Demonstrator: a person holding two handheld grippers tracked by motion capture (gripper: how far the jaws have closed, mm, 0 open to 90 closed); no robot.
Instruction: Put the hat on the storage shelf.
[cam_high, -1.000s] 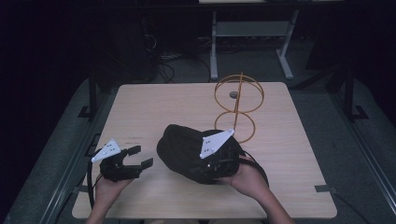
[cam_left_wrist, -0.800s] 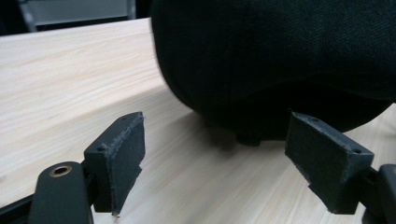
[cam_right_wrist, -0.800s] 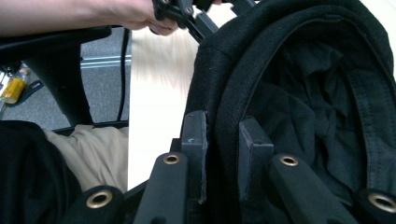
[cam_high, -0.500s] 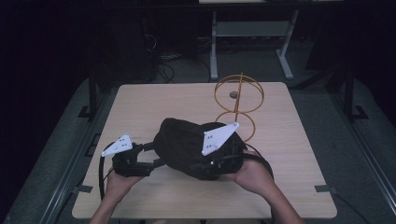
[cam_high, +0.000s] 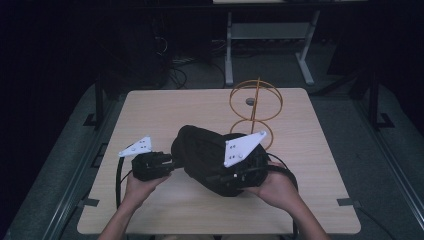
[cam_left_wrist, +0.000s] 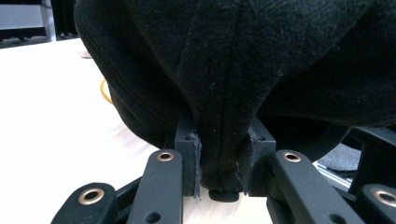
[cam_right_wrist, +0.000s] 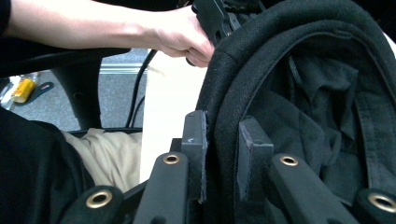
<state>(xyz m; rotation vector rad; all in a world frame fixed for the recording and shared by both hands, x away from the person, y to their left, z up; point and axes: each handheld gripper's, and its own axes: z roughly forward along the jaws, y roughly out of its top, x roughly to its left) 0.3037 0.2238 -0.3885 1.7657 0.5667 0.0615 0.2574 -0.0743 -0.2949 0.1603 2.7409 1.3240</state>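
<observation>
High view looks down on your table (cam_high: 150, 107) from above your side, far from the black hat (cam_high: 210, 155), your left gripper view sits right against the hat (cam_left_wrist: 243, 70), low over the table, your right gripper view just as close, all three share the hat.

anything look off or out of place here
Nothing stands out. The black cap is pinched on both sides, by the left gripper and the right gripper, just above the table. The gold wire stand stands upright behind it.
</observation>
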